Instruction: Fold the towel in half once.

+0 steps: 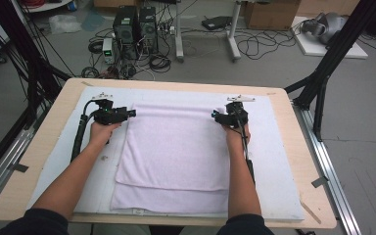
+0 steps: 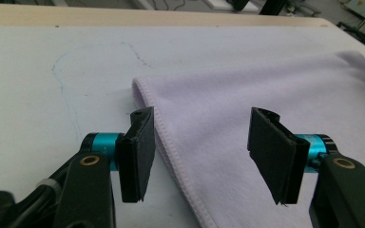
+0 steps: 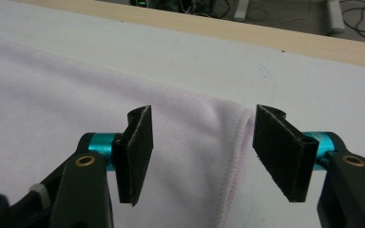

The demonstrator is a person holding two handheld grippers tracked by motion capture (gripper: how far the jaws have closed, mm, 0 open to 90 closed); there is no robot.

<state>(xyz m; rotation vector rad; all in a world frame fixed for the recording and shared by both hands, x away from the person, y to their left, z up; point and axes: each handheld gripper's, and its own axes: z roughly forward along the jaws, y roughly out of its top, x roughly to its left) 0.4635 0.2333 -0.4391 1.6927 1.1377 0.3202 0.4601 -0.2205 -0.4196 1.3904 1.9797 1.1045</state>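
**A:** So where are we at with the towel (image 1: 176,152)? From the high view we've got it lying flat on the white mat (image 1: 274,161) covering the bench (image 1: 54,107), folded over, with a second layer sticking out along the near edge.

**B:** Yep, that's what we see too. Pale lilac, far edge running between the two hands. The left tool (image 1: 129,113) is at the towel's far left corner and the right tool (image 1: 215,115) is at the far right corner.

**A:** Are we pinching anything?

**B:** Nope. In the left gripper view the left tool (image 2: 199,152) is spread wide, the hemmed corner of the towel (image 2: 266,90) lying flat on the mat (image 2: 52,85) underneath the gap, pads clear of the cloth. Same deal in the right gripper view: right tool (image 3: 214,156) spread, towel (image 3: 76,104) corner and its stitched hem sitting below and between the pads, nothing pressed.

**A:** And the towel corners themselves?

**B:** Both down on the mat, not lifted. Past the bench's far edge we've just got floor with computer towers (image 1: 134,29) and a mess of cables (image 1: 254,44).
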